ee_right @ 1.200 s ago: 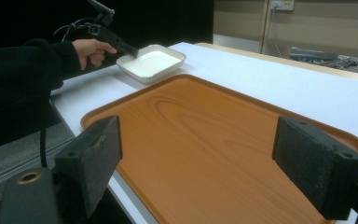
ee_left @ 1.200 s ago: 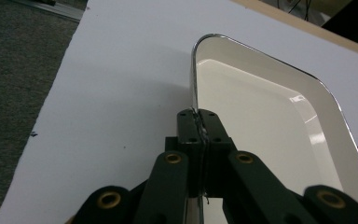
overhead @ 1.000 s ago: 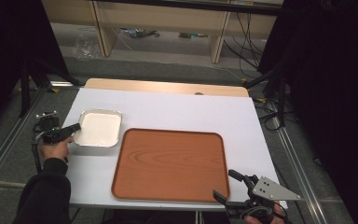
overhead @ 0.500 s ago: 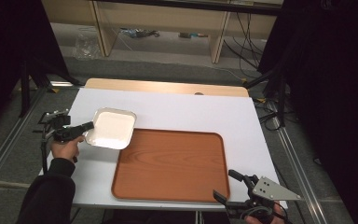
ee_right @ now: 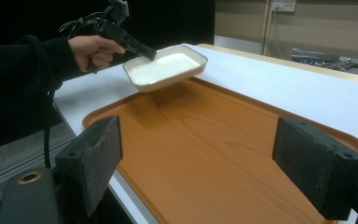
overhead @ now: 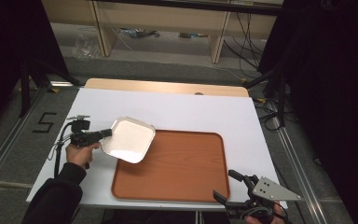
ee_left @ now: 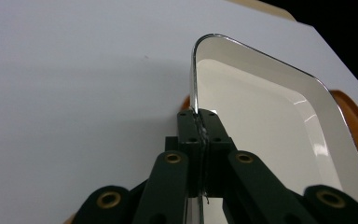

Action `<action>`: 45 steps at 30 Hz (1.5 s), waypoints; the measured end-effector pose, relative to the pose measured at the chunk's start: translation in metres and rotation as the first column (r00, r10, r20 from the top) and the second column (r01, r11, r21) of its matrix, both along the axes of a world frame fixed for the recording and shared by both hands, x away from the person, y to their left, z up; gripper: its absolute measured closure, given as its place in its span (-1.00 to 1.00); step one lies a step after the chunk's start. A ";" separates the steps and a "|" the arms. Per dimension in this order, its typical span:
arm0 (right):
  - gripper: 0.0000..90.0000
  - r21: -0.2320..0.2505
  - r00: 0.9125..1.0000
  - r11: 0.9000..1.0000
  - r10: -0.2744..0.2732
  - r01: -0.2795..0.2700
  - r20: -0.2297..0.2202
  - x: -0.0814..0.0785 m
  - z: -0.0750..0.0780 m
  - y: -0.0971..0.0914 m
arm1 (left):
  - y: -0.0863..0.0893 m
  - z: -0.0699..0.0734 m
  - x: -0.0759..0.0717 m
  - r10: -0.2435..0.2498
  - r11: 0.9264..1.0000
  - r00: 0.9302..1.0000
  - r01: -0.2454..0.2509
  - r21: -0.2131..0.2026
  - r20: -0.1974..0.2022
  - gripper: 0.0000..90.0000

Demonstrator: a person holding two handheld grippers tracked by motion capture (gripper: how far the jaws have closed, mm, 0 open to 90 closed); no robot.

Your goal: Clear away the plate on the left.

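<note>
- White square dish [overhead: 128, 139]: shallow, with rounded corners and a thin bright rim; it is seen held off the surface, tilted, over the left rear corner of the tray and partly over the bare desk beside it. In the right gripper view the dish [ee_right: 165, 67] is shown clear of the tray, with its shadow cast on the wood below.
- Left gripper [overhead: 106, 134]: its jaws are clenched on the near rim of the dish; in the left gripper view the two black jaws are seen pressed together with the rim of the dish [ee_left: 261, 121] pinched edge-on between them.
- Left hand [overhead: 79, 151]: wrapped round the gripper's handle, with a dark sleeve entering from the lower left; a cable is seen trailing from the gripper.
- Wooden tray [overhead: 182, 163]: brown, rectangular, with a raised lip; it is laid flat on the desk in front of the person, nothing resting on it.
- Right gripper [overhead: 229, 186]: held at the near right corner of the tray; its jaws are released and stand wide apart, with nothing between the pads [ee_right: 99, 156].
- Desk [overhead: 191, 112]: covered by a white sheet, with a light wooden edge shown along the far side.
</note>
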State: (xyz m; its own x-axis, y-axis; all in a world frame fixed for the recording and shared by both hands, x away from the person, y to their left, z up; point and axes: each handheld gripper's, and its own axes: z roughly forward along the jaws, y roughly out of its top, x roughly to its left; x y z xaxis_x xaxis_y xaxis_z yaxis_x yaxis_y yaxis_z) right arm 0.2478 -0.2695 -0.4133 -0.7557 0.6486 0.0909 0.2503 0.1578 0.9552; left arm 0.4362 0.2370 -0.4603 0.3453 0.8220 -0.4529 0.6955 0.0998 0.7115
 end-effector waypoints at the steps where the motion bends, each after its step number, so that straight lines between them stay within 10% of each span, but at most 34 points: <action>1: -0.63 -0.020 1.000 1.000 -0.006 0.006 0.003 0.000 0.001 -0.001 | -0.005 -0.001 -0.001 -0.017 1.000 1.000 0.017 0.004 0.000 0.96; 2: -0.63 -0.020 1.000 1.000 -0.006 0.006 0.003 0.000 0.001 -0.001 | -0.010 -0.001 -0.001 -0.030 1.000 1.000 0.030 0.002 -0.003 0.96; 3: -0.62 0.002 1.000 1.000 0.000 0.000 0.000 0.000 0.000 0.000 | 0.021 0.007 0.036 -0.427 0.781 0.847 0.168 0.601 0.318 0.96; 14: -0.62 -0.022 1.000 1.000 -0.005 0.005 0.003 0.000 0.001 -0.001 | -0.014 0.001 0.030 -0.469 0.792 0.837 0.256 0.554 0.284 0.96; 15: -0.63 0.015 1.000 1.000 0.009 -0.008 -0.014 0.000 0.000 0.001 | -0.019 -0.001 0.029 -0.479 0.802 0.832 0.283 0.527 0.281 0.96; 17: -0.62 -0.020 1.000 1.000 0.011 -0.010 0.004 0.001 0.001 -0.001 | -0.023 -0.001 0.027 -0.476 0.793 0.835 0.274 0.544 0.274 0.96; 30: -0.62 -0.008 1.000 1.000 0.013 -0.012 0.015 0.002 0.000 0.000 | -0.054 -0.009 0.019 -0.516 0.798 0.821 0.357 0.485 0.244 0.96; 31: -0.62 -0.005 1.000 1.000 0.002 -0.002 -0.005 0.000 0.000 0.000 | -0.067 -0.014 0.007 -0.461 0.857 0.873 0.393 0.334 0.157 0.96; 32: -0.62 -0.005 1.000 1.000 0.002 -0.002 -0.005 0.000 0.000 0.000 | -0.067 -0.014 0.007 -0.461 0.857 0.873 0.393 0.334 0.157 0.96; 33: -0.62 -0.006 1.000 1.000 0.007 -0.007 0.020 0.001 0.000 0.000 | -0.091 -0.013 -0.019 -0.227 0.973 0.973 0.229 0.026 -0.047 0.96; 45: -0.62 -0.022 1.000 1.000 0.009 -0.009 0.007 0.001 0.000 -0.001 | -0.108 -0.024 -0.023 -0.256 0.963 0.963 0.261 0.059 -0.079 0.96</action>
State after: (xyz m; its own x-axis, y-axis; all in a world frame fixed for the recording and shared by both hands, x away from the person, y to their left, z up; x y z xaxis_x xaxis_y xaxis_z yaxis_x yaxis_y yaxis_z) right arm 0.2487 -0.2705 -0.4131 -0.7619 0.6437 0.0715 0.2420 0.1807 0.9533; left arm 0.4129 0.1292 -0.4840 0.5198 0.7385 -0.4294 0.7394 -0.1372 0.6591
